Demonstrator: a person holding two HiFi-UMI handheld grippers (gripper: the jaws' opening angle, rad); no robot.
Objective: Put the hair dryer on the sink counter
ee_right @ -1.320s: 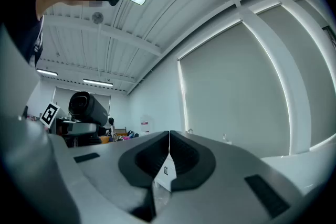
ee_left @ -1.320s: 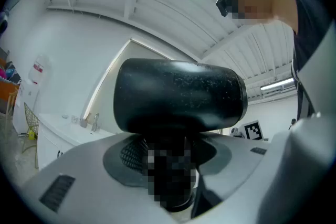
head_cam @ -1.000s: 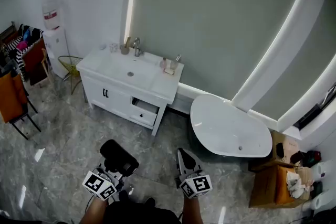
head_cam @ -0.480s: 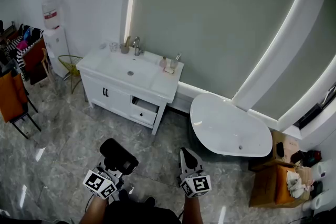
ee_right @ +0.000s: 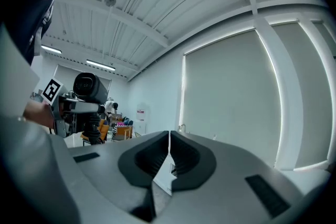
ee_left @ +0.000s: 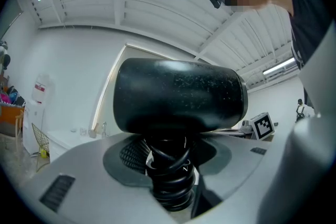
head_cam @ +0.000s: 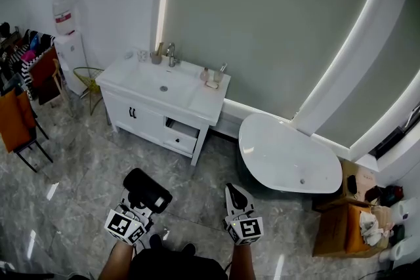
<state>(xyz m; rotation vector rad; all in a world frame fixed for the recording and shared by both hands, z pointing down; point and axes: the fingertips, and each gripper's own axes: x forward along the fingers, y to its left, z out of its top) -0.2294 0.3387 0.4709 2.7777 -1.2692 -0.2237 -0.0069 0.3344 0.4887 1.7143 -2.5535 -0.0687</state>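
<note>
— Left tongs [ee_left: 168, 168]?
— Clamped on the dryer [head_cam: 147, 188], round its handle where the cord is wound, head up. Right tongs [ee_right: 169, 157] are closed on nothing.
— Where's the dryer?
— Held low, well short of the counter [head_cam: 211, 109], out in front of it.
— Risks?
— The grip sits on coiled cord, so I'd guess the heavy head could twist or slip. Bottles [head_cam: 210, 79] crowd the counter's right end; landing there might topple them.
</note>
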